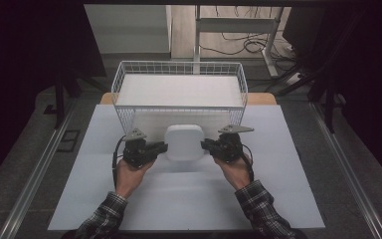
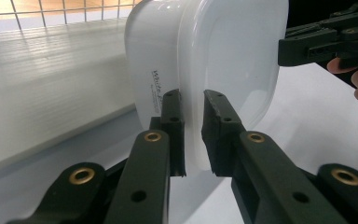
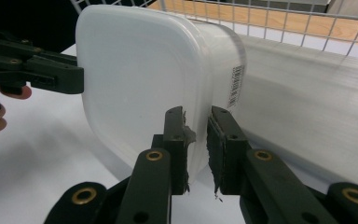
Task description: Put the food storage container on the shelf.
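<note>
One white plastic lidded container (image 1: 183, 142) sits at the centre of the bench (image 1: 288, 199), held between two grippers just in front of the near wall of one white wire basket (image 1: 179, 68), which lies at twelve o'clock from it. In the left gripper view the container (image 2: 205, 60) stands on edge, lid to the right, with a line of small dark print on its wall too fine to read. In the right gripper view the container (image 3: 140, 79) carries a barcode label on its side, its bars too small to make out.

The left gripper (image 1: 160, 147), at nine o'clock of the container, pinches the lid's rim; its own view (image 2: 193, 135) shows both pads pressed on that thin edge. The right gripper (image 1: 206, 146), at three o'clock, pinches the opposite rim the same way (image 3: 196, 144), with frayed padding on its pads.

Two hands in plaid sleeves hold them: the left hand (image 1: 129, 172) and the right hand (image 1: 236, 172). The container's underside is hidden in the high view.

One white sheet lines the basket floor (image 1: 179, 89). Beyond it, cables on the floor are dim and cut off.
</note>
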